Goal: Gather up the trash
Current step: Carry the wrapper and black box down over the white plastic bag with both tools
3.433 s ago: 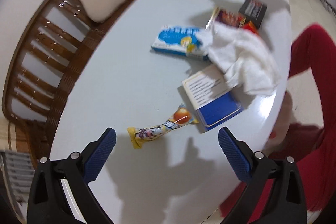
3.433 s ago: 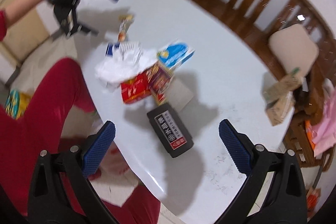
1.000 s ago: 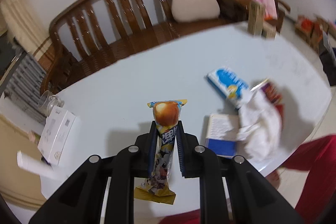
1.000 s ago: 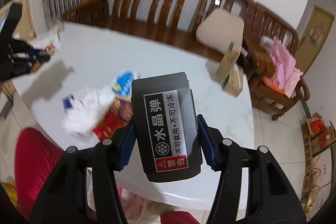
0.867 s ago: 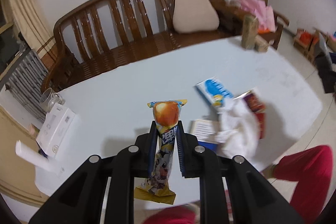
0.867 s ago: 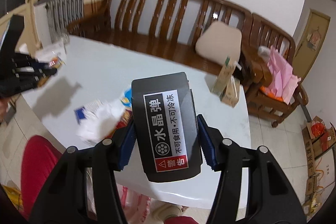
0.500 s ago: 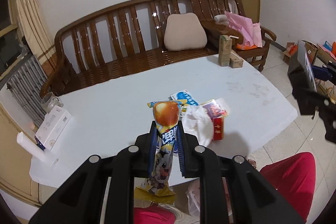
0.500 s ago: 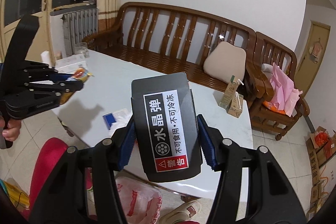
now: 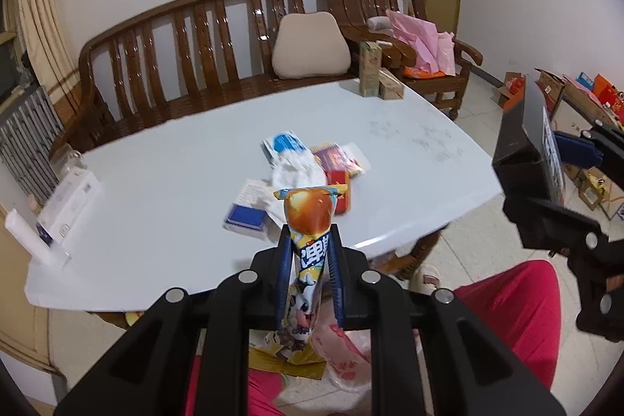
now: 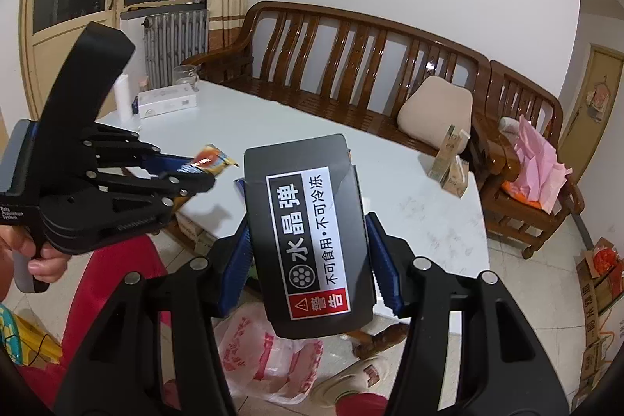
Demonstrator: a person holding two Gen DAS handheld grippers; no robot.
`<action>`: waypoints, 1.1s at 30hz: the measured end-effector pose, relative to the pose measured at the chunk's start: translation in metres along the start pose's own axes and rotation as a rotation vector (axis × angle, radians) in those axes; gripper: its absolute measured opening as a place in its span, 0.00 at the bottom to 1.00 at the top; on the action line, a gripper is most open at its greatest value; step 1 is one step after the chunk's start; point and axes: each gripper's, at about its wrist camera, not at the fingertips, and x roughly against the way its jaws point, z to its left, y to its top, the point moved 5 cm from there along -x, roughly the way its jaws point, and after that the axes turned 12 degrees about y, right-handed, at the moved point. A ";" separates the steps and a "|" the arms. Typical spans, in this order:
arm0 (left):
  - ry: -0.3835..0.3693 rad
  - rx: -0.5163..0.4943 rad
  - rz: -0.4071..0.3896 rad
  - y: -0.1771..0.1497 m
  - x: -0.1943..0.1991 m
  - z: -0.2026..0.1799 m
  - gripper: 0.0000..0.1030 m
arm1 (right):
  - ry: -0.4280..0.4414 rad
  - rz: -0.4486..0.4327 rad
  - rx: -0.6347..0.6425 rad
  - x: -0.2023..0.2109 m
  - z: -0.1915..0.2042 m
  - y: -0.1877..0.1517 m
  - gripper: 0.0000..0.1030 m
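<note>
My left gripper (image 9: 309, 240) is shut on a yellow and blue snack wrapper (image 9: 310, 213), which stands up between the fingers, held off the near edge of the white table (image 9: 163, 182). My right gripper (image 10: 308, 221) is shut on a black box (image 10: 308, 232) with a white and red label. Each gripper shows in the other's view: the black box (image 9: 522, 146) at the right, the snack wrapper (image 10: 210, 158) at the left. On the table lie a blue-white packet (image 9: 284, 143), a white tissue (image 9: 298, 174), a red box (image 9: 337, 182) and a blue-white box (image 9: 247, 213). A pink-printed plastic bag (image 10: 269, 349) sits on the floor below.
A wooden bench (image 9: 202, 37) with a beige cushion (image 9: 308, 49) runs behind the table. Cartons (image 9: 370, 68) stand at the far right corner, a white box (image 9: 70, 205) and tube at the left. A person's red trouser legs (image 9: 507, 306) and a slipper (image 10: 351, 377) are close below.
Both grippers, open over the table at first, now hold the wrapper and the black box. Over the last second they drew back from the table and rose a little.
</note>
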 end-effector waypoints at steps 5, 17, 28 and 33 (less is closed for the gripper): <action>-0.027 0.006 0.024 -0.017 -0.004 -0.010 0.18 | 0.007 0.018 0.005 -0.001 0.010 -0.018 0.53; -0.092 -0.003 0.130 -0.065 -0.032 -0.045 0.18 | 0.016 0.087 -0.019 -0.018 0.023 -0.067 0.53; -0.139 0.006 0.239 -0.103 -0.062 -0.068 0.18 | 0.024 0.164 -0.082 -0.046 0.021 -0.113 0.53; -0.145 0.007 0.286 -0.115 -0.079 -0.076 0.18 | 0.022 0.195 -0.106 -0.061 0.019 -0.133 0.53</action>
